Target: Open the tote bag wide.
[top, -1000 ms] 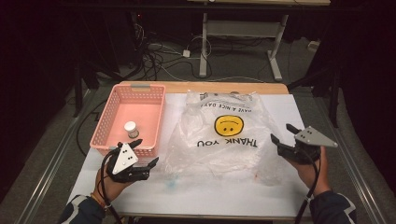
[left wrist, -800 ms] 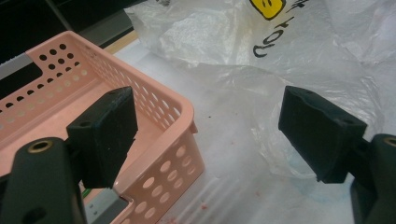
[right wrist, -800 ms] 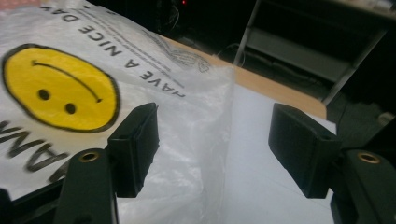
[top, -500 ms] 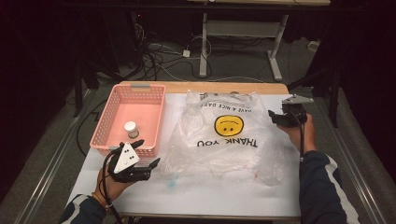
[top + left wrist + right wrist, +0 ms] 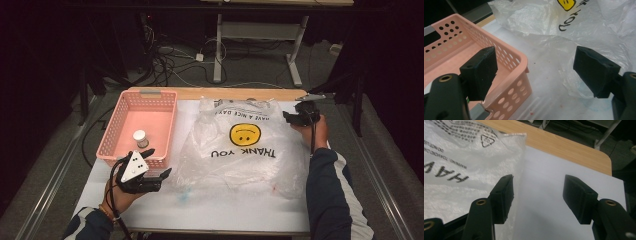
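Tabletop bag [image 5: 245, 145] beside right claw [image 5: 292, 117].

Pink perforated basket [image 5: 150, 107] at table's left, small white-capped jar [image 5: 140, 138] inside, cables [image 5: 172, 60] on floor

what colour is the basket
Pink, with round holes in its walls; the basket shows best in the left gripper view.

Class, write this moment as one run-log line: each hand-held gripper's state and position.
left hand-held gripper: open, by pink basket | right hand-held gripper: open, at plastic bag far edge
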